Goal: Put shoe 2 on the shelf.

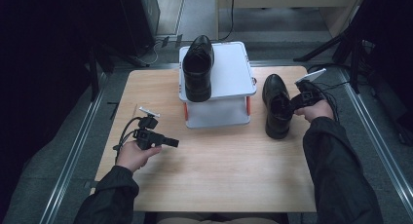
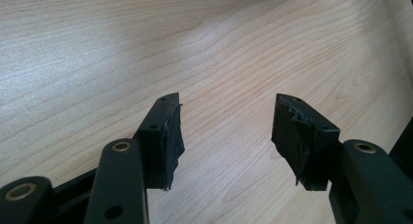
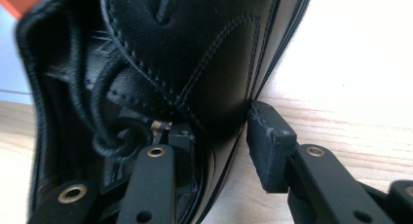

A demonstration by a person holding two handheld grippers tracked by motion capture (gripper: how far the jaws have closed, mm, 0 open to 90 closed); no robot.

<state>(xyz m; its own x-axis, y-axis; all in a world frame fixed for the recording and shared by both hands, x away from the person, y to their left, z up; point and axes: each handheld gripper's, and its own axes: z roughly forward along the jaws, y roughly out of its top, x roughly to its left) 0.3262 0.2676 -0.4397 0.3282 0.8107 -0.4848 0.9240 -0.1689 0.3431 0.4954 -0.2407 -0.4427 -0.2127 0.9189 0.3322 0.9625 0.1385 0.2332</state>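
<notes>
High view: left gripper near table's front-left, jaws wide, nothing between. Right gripper straddles side wall of black leather lace-up shoe standing on wooden table right of white 2-tier stand; jaws parted, 1 inside shoe, 1 outside. Second black shoe atop stand.

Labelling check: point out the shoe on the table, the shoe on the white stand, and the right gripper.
shoe on the table [image 1: 275, 107], high view, its upper.
shoe on the stand [image 1: 198, 65], high view, its opening.
right gripper [image 3: 219, 131], right gripper view, between its fingertips.
</notes>
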